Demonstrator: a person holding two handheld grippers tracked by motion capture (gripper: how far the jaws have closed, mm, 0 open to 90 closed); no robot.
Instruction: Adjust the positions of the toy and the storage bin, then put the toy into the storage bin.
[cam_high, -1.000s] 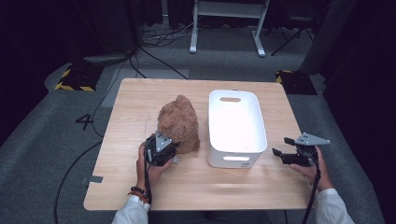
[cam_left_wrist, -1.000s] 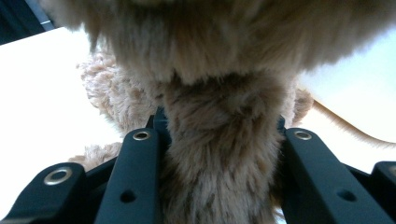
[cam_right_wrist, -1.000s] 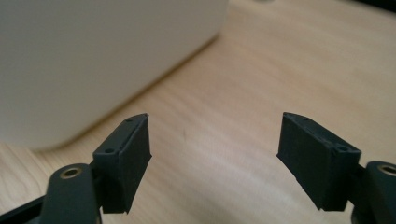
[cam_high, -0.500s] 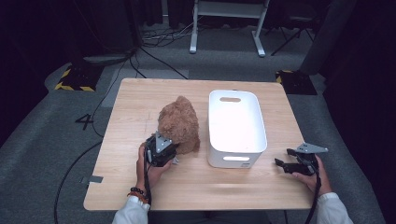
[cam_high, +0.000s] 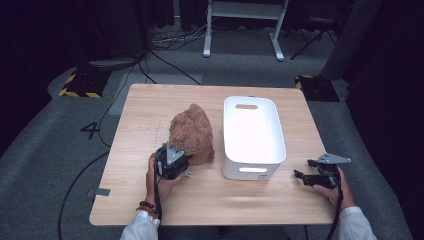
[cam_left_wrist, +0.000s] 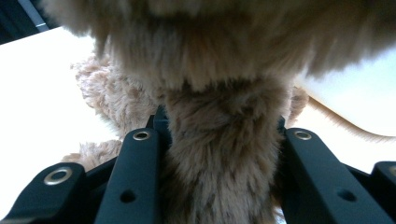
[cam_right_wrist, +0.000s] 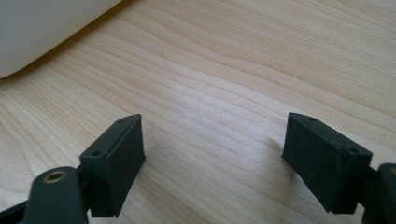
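Note:
A brown plush toy (cam_high: 192, 131) stands on the wooden table (cam_high: 145, 115), left of a white bin (cam_high: 252, 171). My left gripper (cam_high: 179, 159) sits at the toy's near side, shut on a thick tuft of its fur (cam_left_wrist: 224, 158), which bulges between both jaws. At the table's right edge, right of the bin, my right gripper (cam_high: 305, 169) hangs low. In the right gripper view it (cam_right_wrist: 212, 154) is open; its jaws have just been opening wider, with nothing but bare wood between them.
The bin's rounded near corner (cam_right_wrist: 42, 28) lies just beyond the right gripper's jaws. Bare tabletop runs along the front edge (cam_high: 225, 200). Around the table are dark carpet, cables (cam_high: 165, 60) and a white frame's legs (cam_high: 240, 30).
My right gripper has sunk toward the tabletop at the table's right edge, and its jaws stand a little wider. The left gripper and the plush toy have stayed put.

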